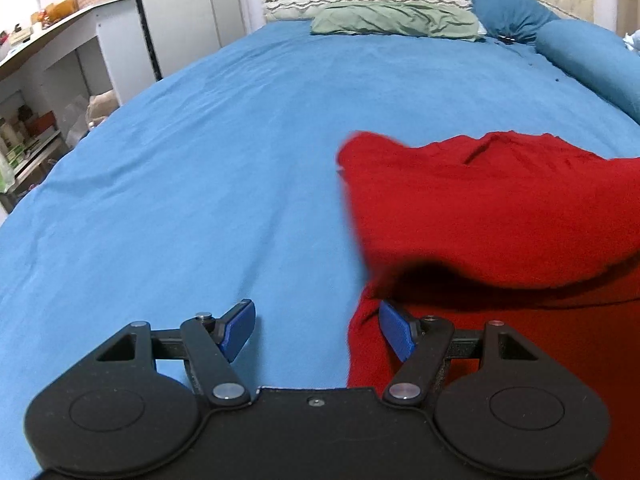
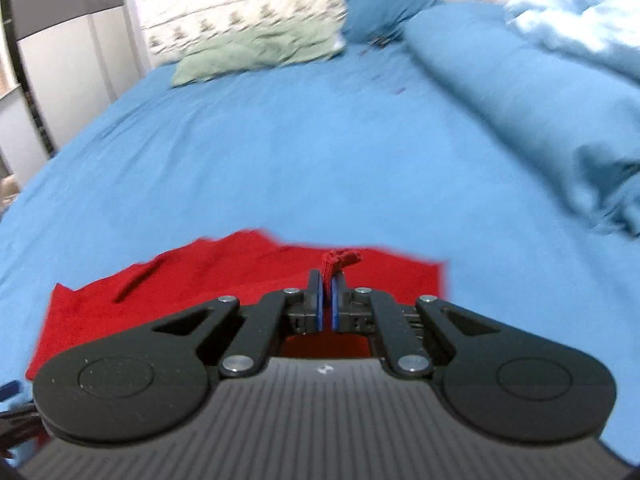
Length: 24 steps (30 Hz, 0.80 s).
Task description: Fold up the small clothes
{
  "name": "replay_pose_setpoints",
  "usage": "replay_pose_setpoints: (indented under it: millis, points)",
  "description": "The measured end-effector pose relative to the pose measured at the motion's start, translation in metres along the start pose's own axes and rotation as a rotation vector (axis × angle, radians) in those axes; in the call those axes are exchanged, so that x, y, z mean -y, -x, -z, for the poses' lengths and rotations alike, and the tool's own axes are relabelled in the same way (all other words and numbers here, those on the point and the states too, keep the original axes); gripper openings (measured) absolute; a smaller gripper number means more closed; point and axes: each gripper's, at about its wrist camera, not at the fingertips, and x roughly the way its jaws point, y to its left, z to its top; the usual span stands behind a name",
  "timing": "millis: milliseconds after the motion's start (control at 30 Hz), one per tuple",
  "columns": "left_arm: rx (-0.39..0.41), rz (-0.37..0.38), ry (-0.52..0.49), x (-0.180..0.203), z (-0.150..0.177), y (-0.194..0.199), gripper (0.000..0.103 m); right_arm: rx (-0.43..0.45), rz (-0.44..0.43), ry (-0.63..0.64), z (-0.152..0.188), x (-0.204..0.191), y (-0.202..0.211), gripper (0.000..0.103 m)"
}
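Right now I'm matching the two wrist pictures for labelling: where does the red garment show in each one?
Left wrist view: the red garment fills the right side, a raised fold over a lower layer, beside the open left tongs.
Right wrist view: the red garment lies low and centre-left, a bunched edge pinched in the right tongs.
Shared landmark: the green pillow at the head of the bed.
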Motion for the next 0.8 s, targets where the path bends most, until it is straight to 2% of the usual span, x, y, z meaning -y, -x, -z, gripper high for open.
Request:
replay_pose_setpoints:
  millis: [67, 133, 300, 400, 467, 533, 600, 667, 733, 800]
  points:
    - [-0.003, 0.008, 0.002, 0.002, -0.004, -0.004, 0.073, -0.021, 0.05, -0.006, 0.001, 0.019, -0.007, 0.019]
    - [-0.01, 0.003, -0.004, 0.005, -0.005, -0.009, 0.073, -0.062, 0.052, -0.049, 0.009, 0.035, -0.019, 0.019]
    - [-0.037, 0.001, 0.021, 0.0, -0.002, -0.013, 0.076, -0.072, 0.068, -0.057, 0.028, 0.05, -0.034, 0.019]
    - [-0.046, -0.001, 0.031, -0.001, -0.004, -0.006, 0.074, -0.138, 0.092, -0.069, 0.047, 0.057, -0.046, 0.022]
    - [-0.009, -0.001, -0.01, 0.006, -0.009, 0.007, 0.074, -0.168, 0.12, -0.051, 0.056, 0.058, -0.048, 0.034]
    - [0.061, 0.058, -0.061, 0.016, -0.018, 0.023, 0.079, -0.153, 0.098, -0.028, 0.06, 0.055, -0.041, 0.073]
    - [0.136, 0.097, -0.108, 0.029, -0.028, 0.036, 0.097, -0.088, 0.041, 0.019, 0.061, 0.047, -0.028, 0.093]
    - [0.164, 0.152, -0.129, 0.041, -0.039, 0.037, 0.097, -0.067, -0.013, 0.064, 0.062, 0.038, -0.027, 0.095]
    - [0.127, 0.213, -0.129, 0.052, -0.048, 0.024, 0.097, -0.089, -0.064, 0.084, 0.061, 0.03, -0.036, 0.095]
    - [0.102, 0.236, -0.127, 0.062, -0.052, 0.01, 0.097, -0.096, -0.092, 0.085, 0.062, 0.026, -0.048, 0.095]
